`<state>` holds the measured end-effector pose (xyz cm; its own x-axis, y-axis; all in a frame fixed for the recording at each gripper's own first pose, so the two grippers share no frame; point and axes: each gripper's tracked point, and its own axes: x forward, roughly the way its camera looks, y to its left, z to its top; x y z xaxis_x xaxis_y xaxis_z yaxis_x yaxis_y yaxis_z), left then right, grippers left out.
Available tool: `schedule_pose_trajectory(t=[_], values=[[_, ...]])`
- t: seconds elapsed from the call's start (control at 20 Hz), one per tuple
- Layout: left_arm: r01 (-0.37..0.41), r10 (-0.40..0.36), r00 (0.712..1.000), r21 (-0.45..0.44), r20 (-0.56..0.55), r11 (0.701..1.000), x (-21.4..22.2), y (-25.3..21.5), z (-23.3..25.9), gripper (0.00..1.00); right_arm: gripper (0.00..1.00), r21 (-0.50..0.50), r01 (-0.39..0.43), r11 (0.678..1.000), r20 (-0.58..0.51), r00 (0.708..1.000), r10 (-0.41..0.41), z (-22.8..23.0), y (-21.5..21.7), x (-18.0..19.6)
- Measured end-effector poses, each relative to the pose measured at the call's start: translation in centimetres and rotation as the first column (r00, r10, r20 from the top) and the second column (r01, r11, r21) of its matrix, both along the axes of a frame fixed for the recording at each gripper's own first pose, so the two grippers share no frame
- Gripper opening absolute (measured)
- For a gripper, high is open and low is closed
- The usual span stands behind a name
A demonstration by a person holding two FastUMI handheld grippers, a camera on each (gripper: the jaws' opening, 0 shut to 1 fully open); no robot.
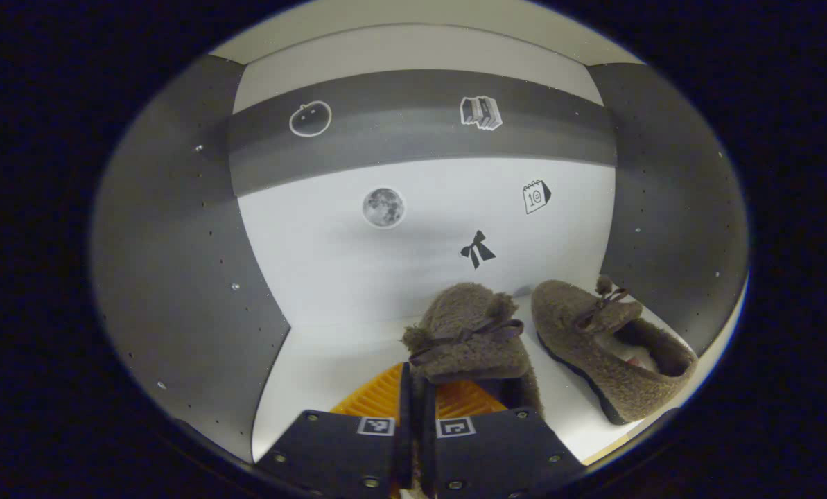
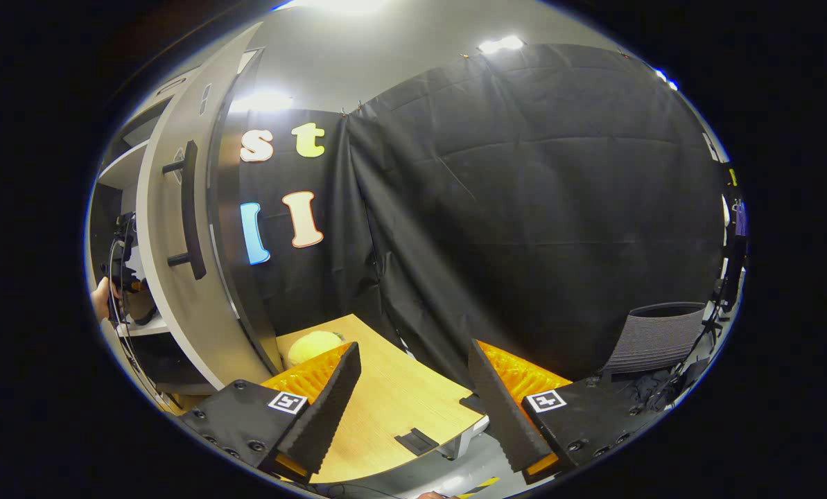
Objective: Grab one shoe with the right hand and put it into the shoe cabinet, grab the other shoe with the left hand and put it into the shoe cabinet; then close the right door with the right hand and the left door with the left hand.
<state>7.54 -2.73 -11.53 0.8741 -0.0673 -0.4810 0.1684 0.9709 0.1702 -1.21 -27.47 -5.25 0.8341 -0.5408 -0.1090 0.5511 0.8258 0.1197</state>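
left gripper [image 1: 416,388], nearest item in the left gripper view: fingers clenched close together on the heel edge of a brown fuzzy shoe [image 1: 468,336], which rests on the white shelf [image 1: 323,360] inside the shoe cabinet [image 1: 177,277]. second shoe [image 1: 611,346], same brown fleece with a thin bow, lies just right of the held shoe, apart from it, toe toward the cabinet's back wall, opening toward the camera. back wall: white with a grey band, bearing small stickers, among them a moon [image 1: 383,207] and a black bow [image 1: 477,249] above the held shoe. side walls grey with rows of peg holes.

right gripper [image 2: 413,388], right gripper view: released, fingers spread wide, grasping nothing, above the wooden counter [image 2: 392,402]. right door [image 2: 177,277] of the cabinet stands open to the left of this gripper, dark bar handle [image 2: 190,208] facing out. yellow fluffy item [image 2: 314,344] on the counter beside the door's foot. grey chair [image 2: 652,339] far right.
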Motion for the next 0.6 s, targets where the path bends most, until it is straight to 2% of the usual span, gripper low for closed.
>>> schedule_pose_trajectory(t=[0.1,0.25,0.3,0.35,0.4,0.45,0.6], values=[[-0.001,0.0,1.0,0.014,0.027,1.0,-0.5,0.6,0.7,0.17,0.99,-0.004,-0.007,1.0,0.002,1.0,0.007,0.1,0.0,0.2],[0.013,-0.018,0.997,0.08,0.073,0.997,-1.6,1.4,2.8,0.79,0.99,0.008,-0.036,0.999,0.01,0.999,0.036,0.6,0.2,1.0],[0.016,-0.022,0.996,0.067,0.088,0.998,-2.6,1.3,3.6,1.0,0.98,0.015,-0.058,0.998,0.015,0.998,0.057,0.9,0.5,1.4],[0.023,-0.027,0.994,0.041,0.106,0.999,-3.7,1.0,4.6,0.96,0.98,0.015,-0.071,0.997,0.018,0.997,0.07,1.2,0.6,1.8],[0.025,-0.027,0.992,0.021,0.122,0.999,-4.8,0.8,5.5,0.96,0.98,0.009,-0.08,0.997,0.02,0.997,0.079,1.5,0.4,2.1],[0.026,-0.026,0.989,0.003,0.143,1.0,-6.2,0.7,6.5,0.96,0.92,0.002,-0.088,0.996,0.025,0.996,0.088,2.1,0.3,2.4],[0.019,-0.016,0.97,-0.009,0.243,1.0,-10.5,0.6,10.1,1.0,0.93,-0.009,-0.124,0.992,0.054,0.991,0.124,4.0,0.1,3.7]])
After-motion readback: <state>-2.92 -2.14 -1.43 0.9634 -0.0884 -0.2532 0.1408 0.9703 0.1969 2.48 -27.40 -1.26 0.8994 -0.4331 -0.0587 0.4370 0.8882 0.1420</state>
